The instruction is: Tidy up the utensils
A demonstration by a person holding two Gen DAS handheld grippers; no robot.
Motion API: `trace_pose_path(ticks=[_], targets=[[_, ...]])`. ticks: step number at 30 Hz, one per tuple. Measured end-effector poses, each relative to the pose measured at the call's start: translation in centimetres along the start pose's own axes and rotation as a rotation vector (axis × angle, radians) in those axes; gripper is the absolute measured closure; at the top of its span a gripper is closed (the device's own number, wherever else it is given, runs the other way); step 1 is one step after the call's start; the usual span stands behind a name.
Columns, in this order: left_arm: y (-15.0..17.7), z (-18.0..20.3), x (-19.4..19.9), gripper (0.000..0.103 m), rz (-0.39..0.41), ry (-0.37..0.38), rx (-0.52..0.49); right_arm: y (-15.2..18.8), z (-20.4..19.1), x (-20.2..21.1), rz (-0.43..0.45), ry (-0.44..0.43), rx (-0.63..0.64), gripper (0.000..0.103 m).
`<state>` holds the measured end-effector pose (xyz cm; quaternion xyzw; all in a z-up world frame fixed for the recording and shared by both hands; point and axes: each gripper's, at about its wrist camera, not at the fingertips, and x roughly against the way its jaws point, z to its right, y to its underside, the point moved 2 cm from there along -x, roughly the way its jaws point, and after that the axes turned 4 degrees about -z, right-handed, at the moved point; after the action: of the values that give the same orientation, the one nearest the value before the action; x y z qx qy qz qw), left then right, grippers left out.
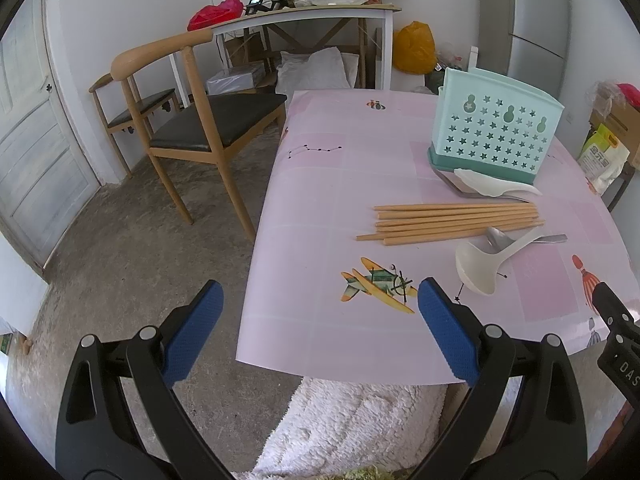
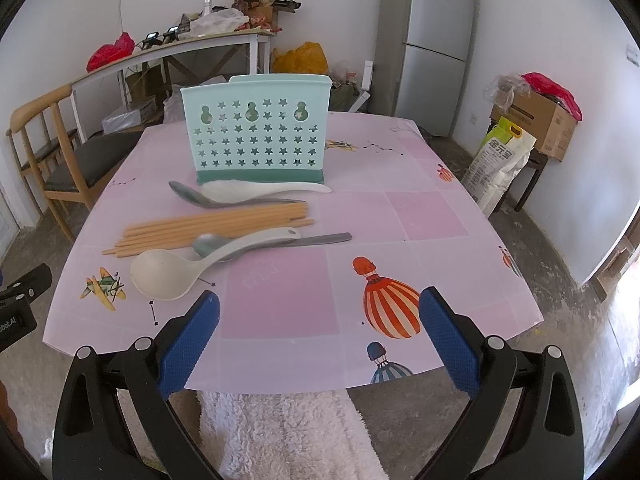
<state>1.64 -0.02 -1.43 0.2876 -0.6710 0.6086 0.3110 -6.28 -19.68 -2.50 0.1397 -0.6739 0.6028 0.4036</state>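
Utensils lie loose on the table in front of my mint-green utensil holder [image 2: 255, 128], which stands upright toward the far side with its star-punched wall facing me; I cannot see inside it, and nothing shows above its rim. Touching its dark green base lies a white ceramic spoon [image 2: 264, 190], and just nearer a metal spoon [image 2: 224, 199] with its bowl to the left. Nearer again, a bundle of wooden chopsticks [image 2: 208, 226] lies roughly side by side, running left to right. Nearest me, a large white ladle [image 2: 168, 274] rests bowl-left, its handle crossing over a second metal spoon [image 2: 276, 242].

My right gripper [image 2: 319, 330] hovers over the near edge of the table, blue-padded jaws spread wide and holding nothing; the ladle's bowl sits just beyond and left of my left pad. My left gripper [image 1: 320, 322] is also wide open and empty, held at the table's near-left corner, partly over the floor, with the utensils ahead and to its right.

The table [image 2: 432, 208] wears a pink checked cloth printed with balloons and a small airplane. A fluffy white cloth [image 2: 288, 436] shows below the near edge. To the left stands a wooden chair [image 1: 200, 120] with a dark seat on the concrete floor; a cluttered desk [image 1: 312, 16] lines the far wall, with a grey refrigerator [image 2: 436, 40] at the far right.
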Motion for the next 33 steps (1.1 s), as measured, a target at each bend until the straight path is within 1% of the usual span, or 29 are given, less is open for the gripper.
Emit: trace_pose_path(ticks=[20, 33], targets=[[0.11, -0.38, -0.01, 0.009, -0.005, -0.002, 0.001, 0.0, 0.01, 0.09, -0.001, 0.0, 0.001, 0.006], [-0.18, -0.45, -0.53, 0.009, -0.029, -0.044, -0.004, -0.02, -0.3, -0.66, -0.013, -0.013, 0.007, 0.006]])
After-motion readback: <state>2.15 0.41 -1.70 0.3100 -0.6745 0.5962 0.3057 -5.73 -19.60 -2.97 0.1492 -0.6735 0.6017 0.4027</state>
